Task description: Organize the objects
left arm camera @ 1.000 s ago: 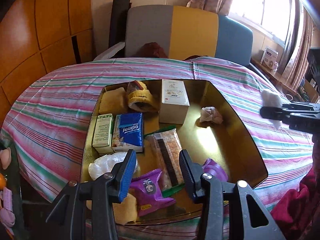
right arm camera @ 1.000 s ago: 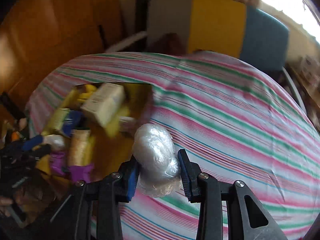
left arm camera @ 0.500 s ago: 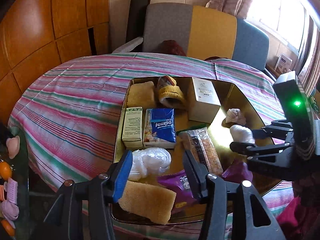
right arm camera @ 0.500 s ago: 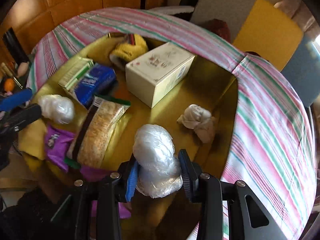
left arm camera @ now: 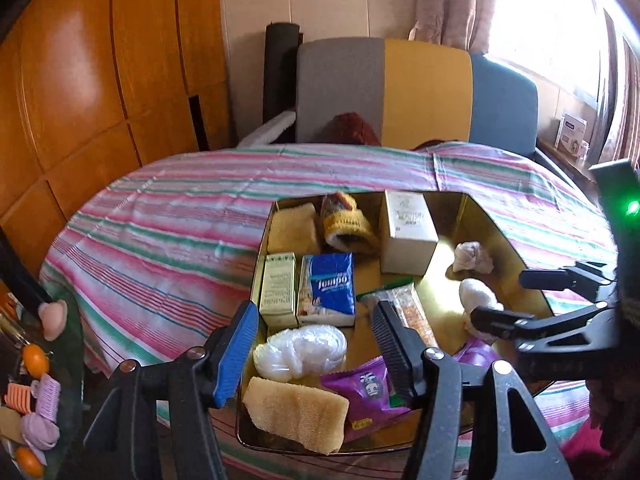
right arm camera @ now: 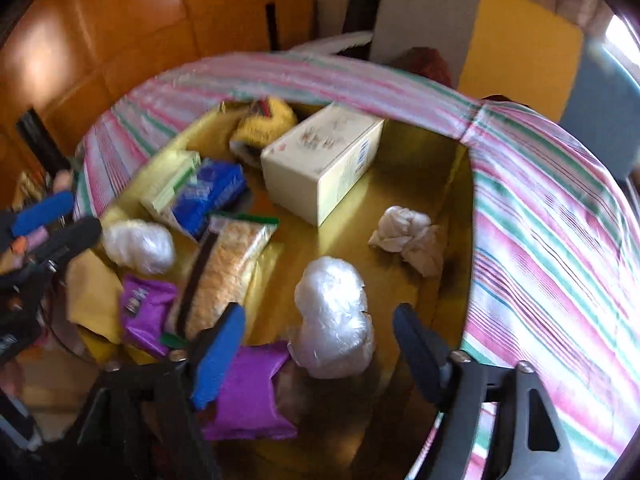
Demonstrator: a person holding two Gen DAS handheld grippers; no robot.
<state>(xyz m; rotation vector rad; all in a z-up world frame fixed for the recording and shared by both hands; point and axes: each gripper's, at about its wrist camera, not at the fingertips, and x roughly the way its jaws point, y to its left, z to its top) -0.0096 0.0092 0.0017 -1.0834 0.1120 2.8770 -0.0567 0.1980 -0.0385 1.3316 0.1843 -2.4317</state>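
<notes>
A gold tray [left arm camera: 482, 216] [right arm camera: 456, 184] on the striped table holds several items. In the right wrist view a crumpled clear plastic bundle [right arm camera: 332, 324] rests on the tray floor inside my right gripper [right arm camera: 320, 344]. Its jaws are opening and the pads stand clear of the bundle. My left gripper [left arm camera: 316, 344] hovers over the tray's near left corner, its jaws also opening. A second plastic bundle [left arm camera: 300, 348] lies below it, untouched. The left wrist view shows the right gripper [left arm camera: 508, 300] at the tray's right side. The left gripper [right arm camera: 60, 222] shows at the left edge of the right wrist view.
The tray also holds a cream box [left arm camera: 408, 228], blue tissue pack [left arm camera: 330, 288], green carton [left arm camera: 278, 288], yellow knit item [left arm camera: 348, 228], cracker pack [right arm camera: 228, 272], purple packets [left arm camera: 368, 392], a sponge [left arm camera: 296, 412] and a crumpled cloth [right arm camera: 408, 236]. A chair [left arm camera: 424, 92] stands behind the table.
My right gripper carried its plastic bundle from over the tablecloth down into the tray and let go of it. My left gripper's jaws spread wider over the other bundle.
</notes>
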